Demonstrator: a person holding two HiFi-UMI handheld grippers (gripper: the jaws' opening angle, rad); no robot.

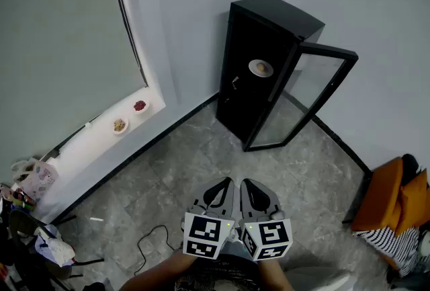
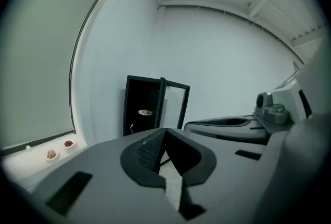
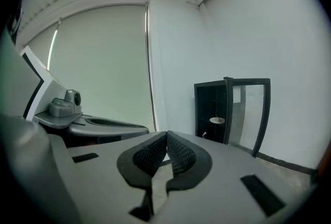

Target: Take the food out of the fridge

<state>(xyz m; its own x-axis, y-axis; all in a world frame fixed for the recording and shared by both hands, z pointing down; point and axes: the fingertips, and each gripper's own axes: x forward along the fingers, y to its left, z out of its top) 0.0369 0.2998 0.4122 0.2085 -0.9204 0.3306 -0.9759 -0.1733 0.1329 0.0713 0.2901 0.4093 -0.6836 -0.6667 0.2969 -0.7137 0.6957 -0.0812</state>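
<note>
Both arms (image 1: 169, 276) come in from the bottom of the head view, close together. The left gripper (image 1: 225, 182) & right gripper (image 1: 247, 183) sit side by side, almost touching, w/ their marker cubes (image 1: 205, 236) toward the person. Both point ahead at the fridge (image 1: 245, 98) & tip down a little, over the grey floor (image 1: 201, 162).

The left gripper's fingers (image 2: 147, 149) are shut tight. The tips press together w/ nothing btw them. The right gripper's fingers (image 3: 182, 155) are the same: tips meet, nothing held.

The fridge is a tall black box by the white wall (image 1: 201, 1), well away from both grippers. Its glass door (image 1: 316, 91) is swung wide open to the right. Inside, approx. halfway up, sits a small white plate (image 1: 261, 68) w/ a bit of yellow-brown food (image 1: 261, 66) on it. It's too small to tell what food.

In the left gripper view the plate shows far off, above & a bit left of the finger tips. In the right gripper view it's far off, up & to the right of the tips. No finger is near it.

On the white window ledge (image 1: 87, 142), left of the fridge, are a bowl of red stuff (image 1: 140, 106) & a bowl of tan stuff (image 1: 119, 125). They are near each other but not touching. A black cable (image 1: 153, 237) lies looped on the floor, left of the left gripper. An orange thing (image 1: 390, 199) sits at the far right edge.
</note>
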